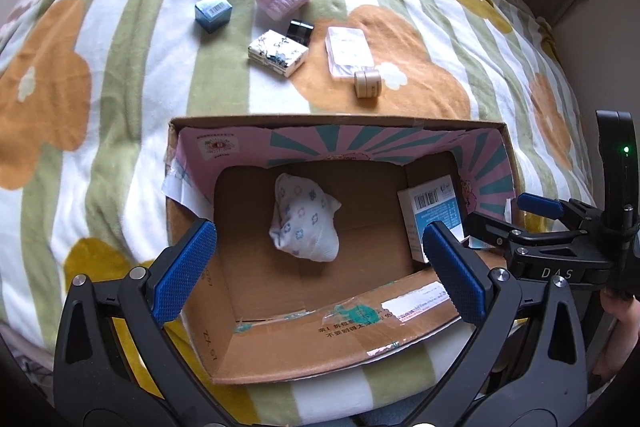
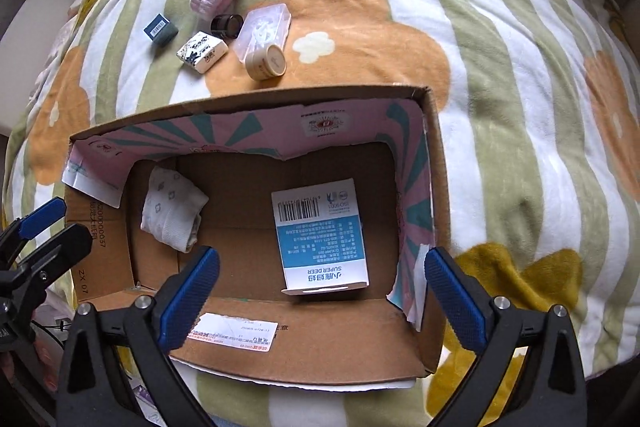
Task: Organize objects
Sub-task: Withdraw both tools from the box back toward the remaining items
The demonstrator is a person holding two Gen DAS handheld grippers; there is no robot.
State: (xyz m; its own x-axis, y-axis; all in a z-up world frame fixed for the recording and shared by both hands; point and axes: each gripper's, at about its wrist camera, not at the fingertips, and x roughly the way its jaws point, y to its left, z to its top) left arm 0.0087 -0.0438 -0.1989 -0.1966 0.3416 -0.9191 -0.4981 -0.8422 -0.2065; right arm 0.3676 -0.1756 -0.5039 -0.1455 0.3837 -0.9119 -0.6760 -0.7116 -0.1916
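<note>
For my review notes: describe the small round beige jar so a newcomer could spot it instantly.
Start at the open cardboard box on the flowered blanket; a cluster of small items lies on the blanket just beyond its far wall. The round beige jar is the one nearest the box, lying against the clear plastic case. It is the only pale cylinder; the other jar is dark.

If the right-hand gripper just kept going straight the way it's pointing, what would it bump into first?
Most likely the blue-and-white carton lying in the cardboard box. The right gripper hangs open above the box, nothing between its fingers, and the carton sits almost dead ahead, though depth is hard to judge.
</note>
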